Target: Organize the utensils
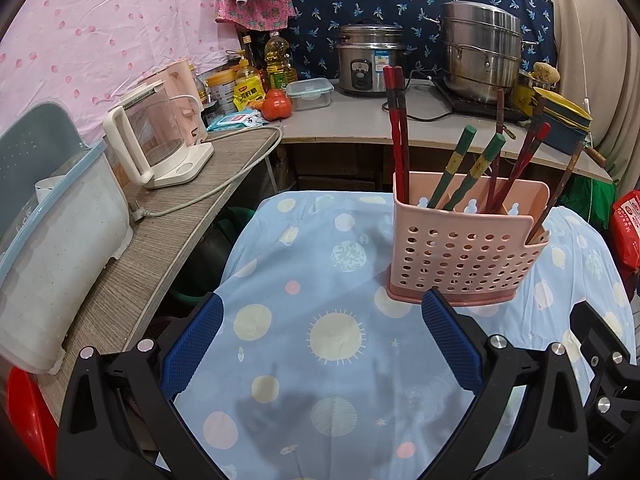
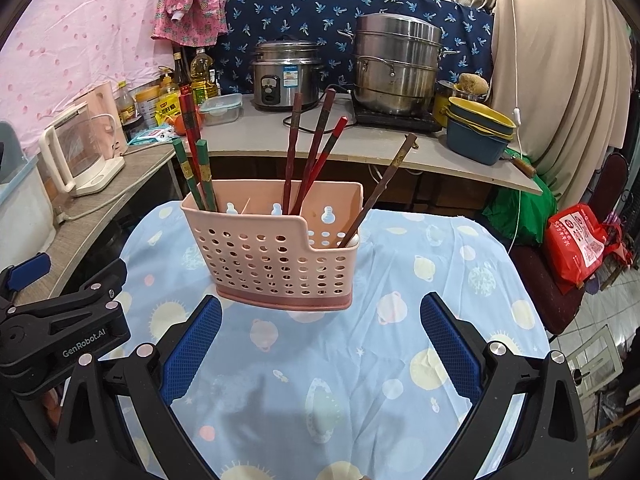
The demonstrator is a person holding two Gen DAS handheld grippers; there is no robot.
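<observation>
Now both my claws, left claw (image 1: 320,346) and right claw (image 2: 320,346), hang spread, empty; I'd pinch the lone chopstick (image 2: 378,192) high, regroup in holder (image 2: 276,252).

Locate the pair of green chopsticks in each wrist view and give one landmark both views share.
Left wrist view: the green chopsticks lean in the middle of the pink holder, right of centre in the picture.
Right wrist view: the green chopsticks stand at the holder's left end, left of centre.
Shared landmark: the steel steamer pot on the back counter.
</observation>
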